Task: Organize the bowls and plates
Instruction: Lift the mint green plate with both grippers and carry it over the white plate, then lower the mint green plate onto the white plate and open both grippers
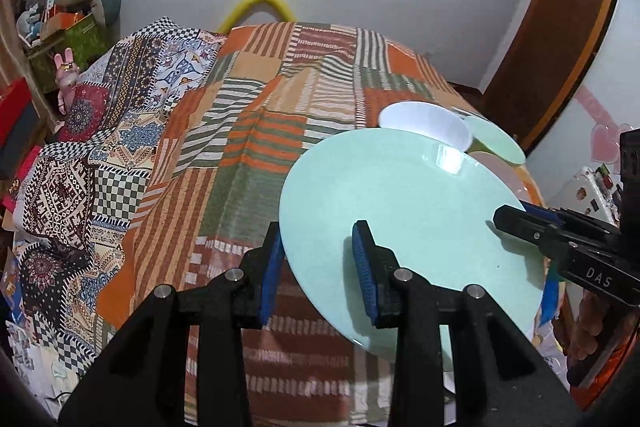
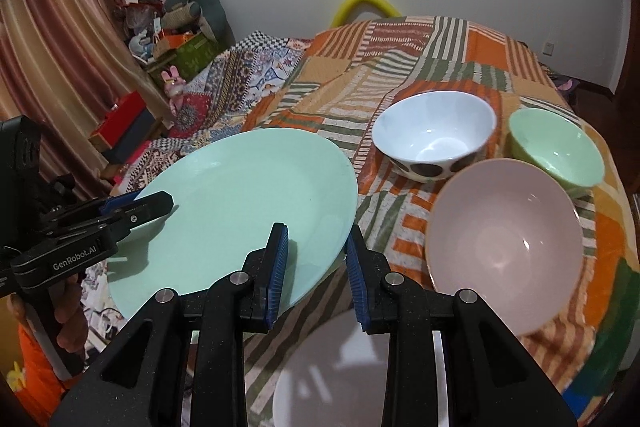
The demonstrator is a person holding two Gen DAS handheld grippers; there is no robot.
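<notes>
Mint plate (image 1: 404, 211): held up off the bed between both claws, tilted, filling the lower right of the left wrist view and the left-centre of the right wrist view
Left claw (image 1: 320, 267): its two blue pads straddle the plate's near-left rim, one below the edge and one on the upper face; I judge it closed on the plate
Right claw (image 2: 316, 273): pads bracket the plate's lower right rim in its own view, closed on that edge; seen from the left wrist camera it enters from the right edge of the frame
Why two claws: a judgement, but the plate is wide, thin and glossy, so pinching opposite rims probably keeps it from swivelling or slipping
Plate relative to claws: rim sits between the pads of each, the dish spanning the gap from one claw to the other
White plate (image 2: 332, 367): lies flat on the bed at the bottom centre of the right wrist view, just under the right claw; likely where the stack belongs
Pink bowl (image 2: 506, 247): right of the right claw, upright, near the lifted plate
Spotted white bowl (image 2: 434, 133): upper centre-right, upright, beside the green bowl (image 2: 558, 147)
Bed (image 1: 248, 99): covered in a striped patchwork blanket, carrying the bowls
Step in hand: probably moving the mint plate towards a plate stack
Risk: the tilted plate could slide from the pads
</notes>
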